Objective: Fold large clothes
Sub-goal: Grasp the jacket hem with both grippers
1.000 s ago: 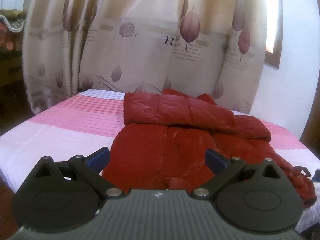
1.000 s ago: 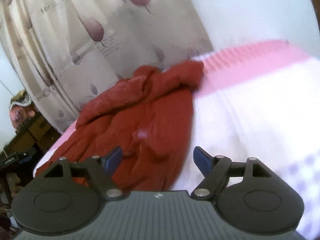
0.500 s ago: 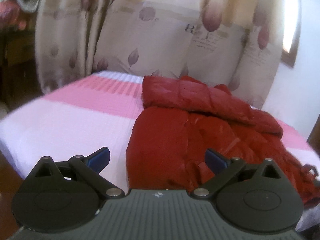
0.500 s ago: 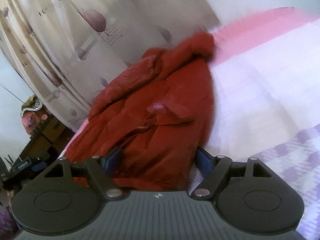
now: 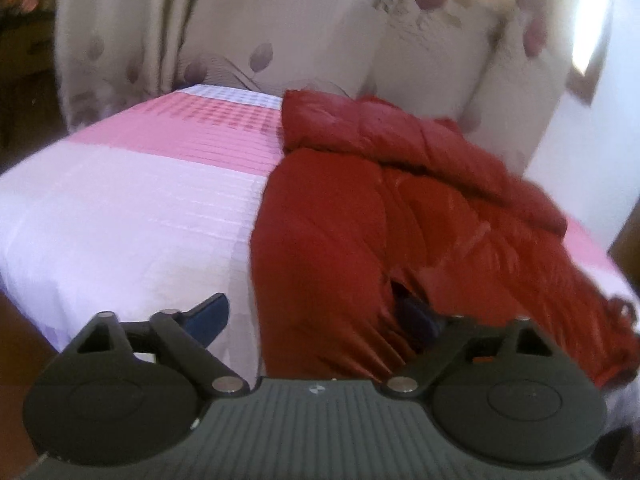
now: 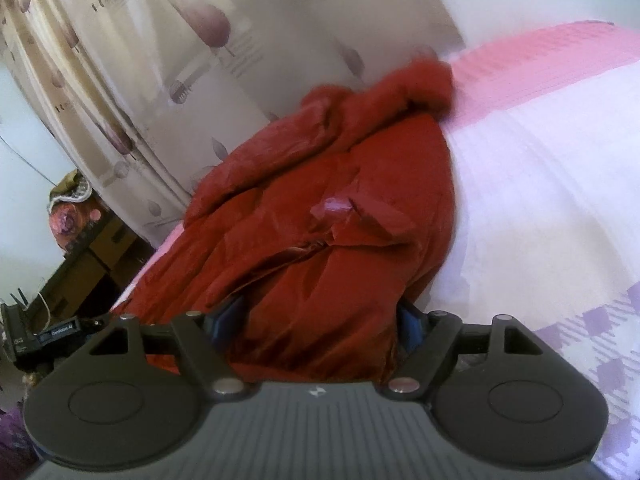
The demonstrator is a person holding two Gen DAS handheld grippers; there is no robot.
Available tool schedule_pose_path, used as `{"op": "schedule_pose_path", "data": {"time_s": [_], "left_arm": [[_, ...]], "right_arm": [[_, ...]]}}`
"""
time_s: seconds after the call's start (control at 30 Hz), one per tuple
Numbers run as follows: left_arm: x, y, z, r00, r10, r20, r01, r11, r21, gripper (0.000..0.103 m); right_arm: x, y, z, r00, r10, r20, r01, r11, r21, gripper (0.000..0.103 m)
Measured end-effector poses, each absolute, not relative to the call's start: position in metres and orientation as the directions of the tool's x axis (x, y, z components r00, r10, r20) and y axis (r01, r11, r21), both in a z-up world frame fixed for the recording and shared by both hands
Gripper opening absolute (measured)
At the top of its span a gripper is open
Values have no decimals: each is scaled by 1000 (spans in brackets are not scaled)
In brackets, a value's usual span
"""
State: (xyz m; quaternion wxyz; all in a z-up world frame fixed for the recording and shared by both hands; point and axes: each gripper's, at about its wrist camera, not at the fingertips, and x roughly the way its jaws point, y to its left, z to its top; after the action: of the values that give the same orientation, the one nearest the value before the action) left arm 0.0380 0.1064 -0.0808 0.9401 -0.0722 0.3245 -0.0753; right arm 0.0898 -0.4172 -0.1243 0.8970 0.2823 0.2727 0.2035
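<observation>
Curtain (image 5: 320, 32) blurred, jacket (image 5: 340, 248) hem hidden

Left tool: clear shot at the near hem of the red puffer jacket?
Probably yes. The left tool is closing with the red puffer jacket hem already between its jaws on the pink striped bedspread; nothing blocks it.

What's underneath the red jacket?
The red jacket lies on a pink and white bedspread, which shows on both sides of it. Whatever lies directly beneath the jacket is covered and cannot be seen.
</observation>
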Motion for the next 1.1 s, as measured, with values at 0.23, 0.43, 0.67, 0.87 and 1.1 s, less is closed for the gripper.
{"op": "schedule_pose_path", "data": {"time_s": [0.23, 0.43, 0.67, 0.87, 1.1], "left_arm": [[38, 76, -81, 776, -122, -619, 127, 991, -37, 66], [39, 67, -81, 775, -91, -625, 130, 991, 18, 62], [40, 63, -82, 772, -76, -631, 123, 992, 32, 60], [38, 55, -80, 783, -53, -620, 134, 987, 84, 36], [40, 58, -79, 773, -71, -630, 140, 988, 60, 40]], "right_arm": [[87, -415, -130, 784, 509, -356, -219, 763, 608, 77], [88, -419, -132, 778, 521, -349, -218, 747, 628, 76], [89, -415, -129, 773, 502, -386, -211, 779, 591, 53], [89, -411, -123, 773, 515, -370, -229, 772, 593, 22], [89, -416, -125, 759, 531, -376, -224, 756, 615, 22]]}}
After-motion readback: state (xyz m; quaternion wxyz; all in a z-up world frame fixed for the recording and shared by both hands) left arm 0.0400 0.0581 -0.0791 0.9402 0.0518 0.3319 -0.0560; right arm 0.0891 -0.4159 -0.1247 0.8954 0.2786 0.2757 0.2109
